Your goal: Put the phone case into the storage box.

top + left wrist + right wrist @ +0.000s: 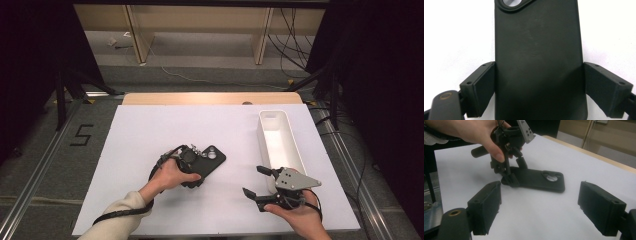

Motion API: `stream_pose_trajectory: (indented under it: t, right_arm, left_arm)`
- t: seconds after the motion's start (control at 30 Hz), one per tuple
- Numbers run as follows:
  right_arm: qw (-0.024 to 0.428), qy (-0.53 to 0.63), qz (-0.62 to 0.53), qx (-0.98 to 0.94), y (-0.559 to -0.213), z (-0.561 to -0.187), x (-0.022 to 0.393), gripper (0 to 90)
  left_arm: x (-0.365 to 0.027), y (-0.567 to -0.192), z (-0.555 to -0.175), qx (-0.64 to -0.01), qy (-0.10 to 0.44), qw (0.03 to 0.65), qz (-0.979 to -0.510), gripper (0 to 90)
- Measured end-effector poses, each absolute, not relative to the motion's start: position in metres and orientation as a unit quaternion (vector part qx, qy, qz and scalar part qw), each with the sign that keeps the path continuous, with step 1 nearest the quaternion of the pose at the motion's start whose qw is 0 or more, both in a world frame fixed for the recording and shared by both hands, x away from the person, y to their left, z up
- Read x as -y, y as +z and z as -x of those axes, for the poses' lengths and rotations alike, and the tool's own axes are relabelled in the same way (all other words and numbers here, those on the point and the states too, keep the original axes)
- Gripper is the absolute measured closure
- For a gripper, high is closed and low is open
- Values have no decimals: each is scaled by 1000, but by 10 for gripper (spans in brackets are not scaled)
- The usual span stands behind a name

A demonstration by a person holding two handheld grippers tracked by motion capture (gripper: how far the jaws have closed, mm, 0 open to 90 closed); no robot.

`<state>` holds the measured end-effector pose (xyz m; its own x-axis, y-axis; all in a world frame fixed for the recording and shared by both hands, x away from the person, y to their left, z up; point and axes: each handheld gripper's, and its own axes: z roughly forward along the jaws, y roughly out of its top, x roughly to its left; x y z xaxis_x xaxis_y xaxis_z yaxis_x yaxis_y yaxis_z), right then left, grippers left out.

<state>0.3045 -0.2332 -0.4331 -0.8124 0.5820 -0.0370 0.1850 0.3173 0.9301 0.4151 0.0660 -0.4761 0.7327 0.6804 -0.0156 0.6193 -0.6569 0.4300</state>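
Nearest the person, the right hand [300, 215] holds the right gripper [256, 181] just above the white table sheet [150, 130], its jaws spread wide with nothing between them. From the right gripper view, those two black jaws frame bare white surface, and beyond them lies the black phone case [536, 180].

A little farther in and to the left, the left hand [170, 176] holds the left gripper [192, 170] down over the near end of the phone case (its camera cutout points away from the person). In the left gripper view the jaws stand on either side of the case, each pad touching or almost touching a long edge [539, 62]; whether they actually press on it cannot be told. The case lies flat on the sheet, near the middle of the table.

To the right of the case, just past the right gripper, a long white tray [295, 145] runs away from the person. Beyond the sheet shows a strip of wooden tabletop [210, 98], then floor with cables.
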Motion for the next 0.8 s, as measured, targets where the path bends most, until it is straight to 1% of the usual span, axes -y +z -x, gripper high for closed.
stream_pose_trajectory:
  t: [0.47, 0.8]
  right_arm:
    - [187, 532, -242, -790, -433, -304, 234, 202]
    - [189, 531, -244, -789, -433, -304, 234, 202]
  left_arm:
    - [-69, -475, -412, -357, 83, 224, -903, 146]
    - [-73, -467, -409, -360, 96, 265, -889, 147]
